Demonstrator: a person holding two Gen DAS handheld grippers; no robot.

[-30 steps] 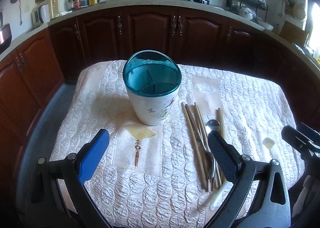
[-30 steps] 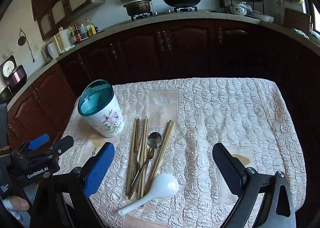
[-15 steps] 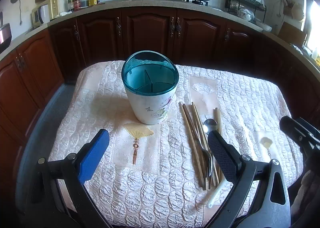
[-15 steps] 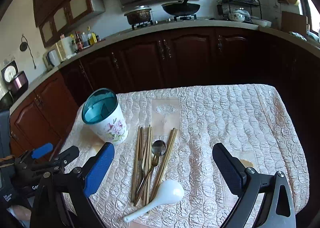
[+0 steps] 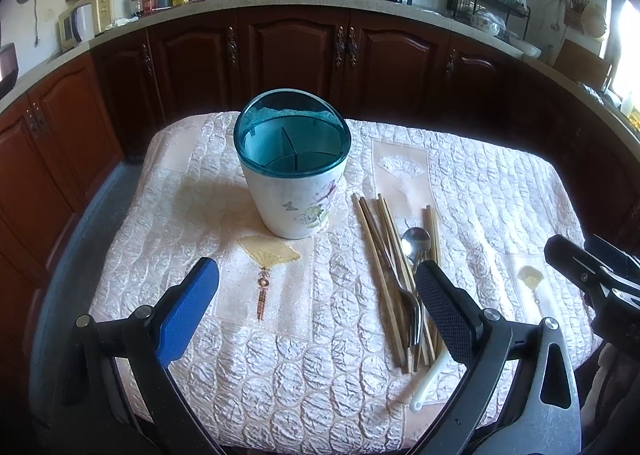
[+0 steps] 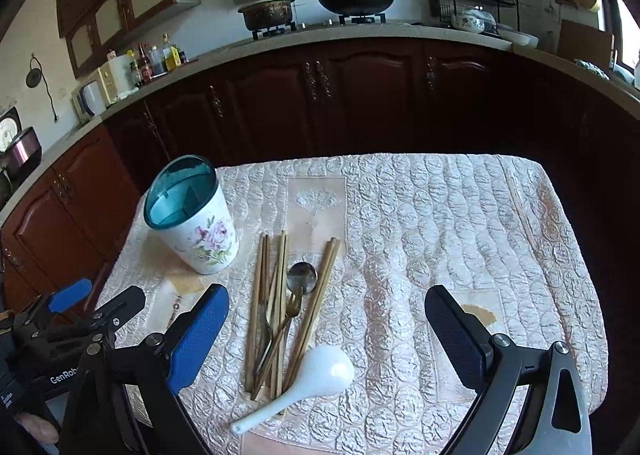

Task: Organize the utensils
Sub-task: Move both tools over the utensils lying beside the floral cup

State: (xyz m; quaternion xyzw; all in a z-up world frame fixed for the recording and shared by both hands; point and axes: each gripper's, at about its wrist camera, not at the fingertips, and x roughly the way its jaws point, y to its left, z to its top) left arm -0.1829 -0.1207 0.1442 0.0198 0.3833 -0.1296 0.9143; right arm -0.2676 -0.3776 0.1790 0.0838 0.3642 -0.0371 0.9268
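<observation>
1. Wooden chopsticks (image 6: 276, 303), metal spoon (image 6: 302, 277), gold-toned fork (image 6: 286, 319) lie bundled on the quilted cream tablecloth (image 6: 440, 223); white ceramic soup spoon (image 6: 316, 375) at their near end.
2. White floral utensil holder with teal divided rim (image 5: 292, 163) stands upright just left of the bundle.
3. Left gripper (image 5: 316, 299): jaws spread, holding nothing, above the cloth.
4. Right gripper (image 6: 326, 335): jaws spread, holding nothing, over the bundle.

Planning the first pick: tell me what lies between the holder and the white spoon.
In the right wrist view, chopsticks, a fork and a metal spoon lie between holder and white spoon.
</observation>
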